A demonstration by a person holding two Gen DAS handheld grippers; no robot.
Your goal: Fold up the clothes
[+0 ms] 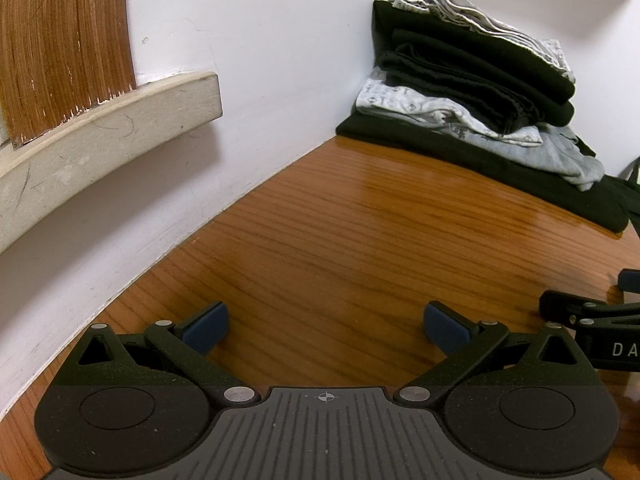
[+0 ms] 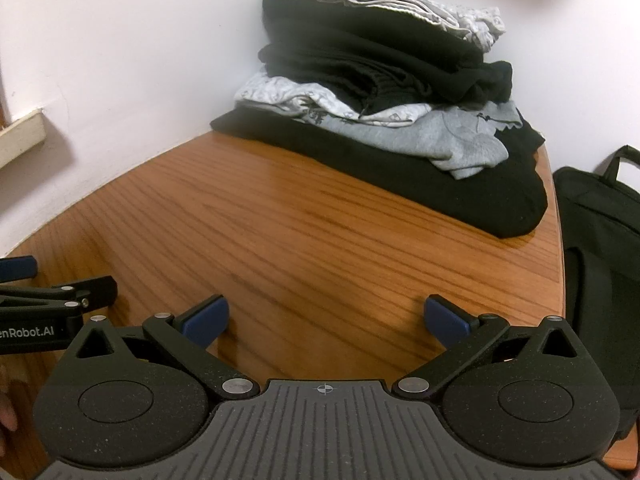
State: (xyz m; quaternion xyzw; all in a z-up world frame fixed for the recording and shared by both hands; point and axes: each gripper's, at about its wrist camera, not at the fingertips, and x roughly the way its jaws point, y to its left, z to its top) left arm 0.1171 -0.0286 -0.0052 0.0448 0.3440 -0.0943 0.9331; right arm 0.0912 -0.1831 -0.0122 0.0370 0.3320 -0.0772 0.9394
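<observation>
**Both tools idling wide over bare tabletop, clothes pile far off**

Left tool is hovering low over the wooden tabletop, jaws spread wide, gripping nothing. Right tool is doing the same, wide and empty, sitting just beside the left one. One stack of clothes is lying well apart from both, at about 1 o'clock from the left tool and 12 to 1 o'clock from the right, against the white wall. Layers showing: black, grey and patterned white pieces; exact count unclear. One black bag is standing off the tabletop at 3 o'clock.
</observation>
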